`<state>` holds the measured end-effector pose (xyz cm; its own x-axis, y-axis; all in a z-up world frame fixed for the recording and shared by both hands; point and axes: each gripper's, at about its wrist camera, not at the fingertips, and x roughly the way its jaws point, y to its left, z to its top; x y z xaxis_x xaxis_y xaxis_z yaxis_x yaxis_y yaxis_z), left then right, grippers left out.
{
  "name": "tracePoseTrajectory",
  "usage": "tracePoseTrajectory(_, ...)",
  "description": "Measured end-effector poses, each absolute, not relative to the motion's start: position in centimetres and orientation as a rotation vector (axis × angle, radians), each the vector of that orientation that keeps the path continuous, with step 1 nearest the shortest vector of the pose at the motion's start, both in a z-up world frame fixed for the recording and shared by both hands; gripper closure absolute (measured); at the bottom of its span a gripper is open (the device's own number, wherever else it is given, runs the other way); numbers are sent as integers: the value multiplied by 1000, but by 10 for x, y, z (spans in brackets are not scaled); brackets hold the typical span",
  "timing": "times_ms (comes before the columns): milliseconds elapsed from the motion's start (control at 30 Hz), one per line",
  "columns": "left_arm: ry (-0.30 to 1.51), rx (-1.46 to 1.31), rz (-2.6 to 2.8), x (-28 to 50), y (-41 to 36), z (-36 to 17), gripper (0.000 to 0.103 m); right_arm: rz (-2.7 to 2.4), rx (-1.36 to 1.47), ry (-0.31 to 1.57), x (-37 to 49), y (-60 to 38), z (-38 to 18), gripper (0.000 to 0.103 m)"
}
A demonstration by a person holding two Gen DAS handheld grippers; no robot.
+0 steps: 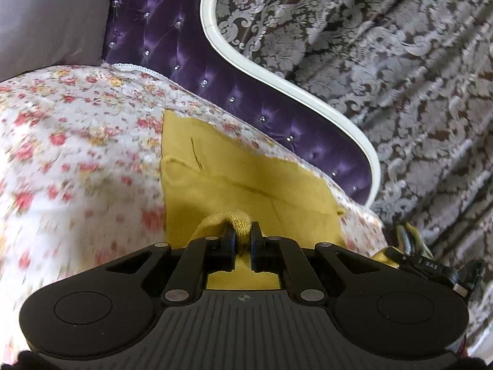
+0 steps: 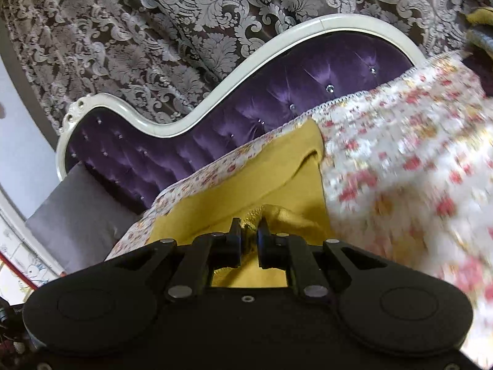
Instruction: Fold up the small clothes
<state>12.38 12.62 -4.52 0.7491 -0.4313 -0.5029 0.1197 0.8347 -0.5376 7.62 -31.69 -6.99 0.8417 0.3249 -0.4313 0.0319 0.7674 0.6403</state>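
A mustard-yellow knit garment (image 1: 246, 178) lies spread on a floral bedspread (image 1: 77, 141). My left gripper (image 1: 243, 234) is shut on a bunched ribbed edge of the garment, lifted a little off the cloth. In the right wrist view the same yellow garment (image 2: 271, 169) lies on the bedspread (image 2: 400, 154), with one far corner folded over. My right gripper (image 2: 250, 234) is shut on a pinched fold of the garment's near edge. The right gripper also shows at the right edge of the left wrist view (image 1: 431, 265).
A purple tufted headboard (image 1: 172, 40) with a white curved frame (image 2: 215, 104) runs behind the bed. Patterned brown and silver curtains (image 1: 385, 46) hang behind it. A grey pillow (image 2: 77, 209) leans at the headboard.
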Motion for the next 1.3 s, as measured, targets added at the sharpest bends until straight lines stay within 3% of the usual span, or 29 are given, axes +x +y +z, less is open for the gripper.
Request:
tracePoseTrajectory(133, 691, -497, -277, 170, 124, -53, 95, 154, 665, 583, 119, -315, -82, 85)
tracePoseTrajectory(233, 709, -455, -223, 197, 123, -60, 94, 126, 641, 595, 142, -313, -94, 76)
tracePoseTrajectory(300, 722, -429, -187, 206, 124, -62, 90, 86, 586, 581, 146, -313, -95, 57)
tracePoseTrajectory(333, 726, -418, -181, 208, 125, -62, 82, 75, 556, 577, 147, -312, -93, 42)
tracePoseTrajectory(367, 720, -406, -172, 207, 126, -61, 74, 78, 528, 572, 145, -311, -91, 40)
tracePoseTrajectory(600, 706, -277, -168, 187, 125, -60, 53, 146, 230, 615, 135, -286, -88, 40)
tracePoseTrajectory(867, 780, -175, -164, 199, 119, -79, 52, 210, 13, 663, 138, -266, -101, 40)
tracePoseTrajectory(1300, 783, -188, -209, 232, 118, -96, 53, 225, 50, 626, 171, -285, -113, 40)
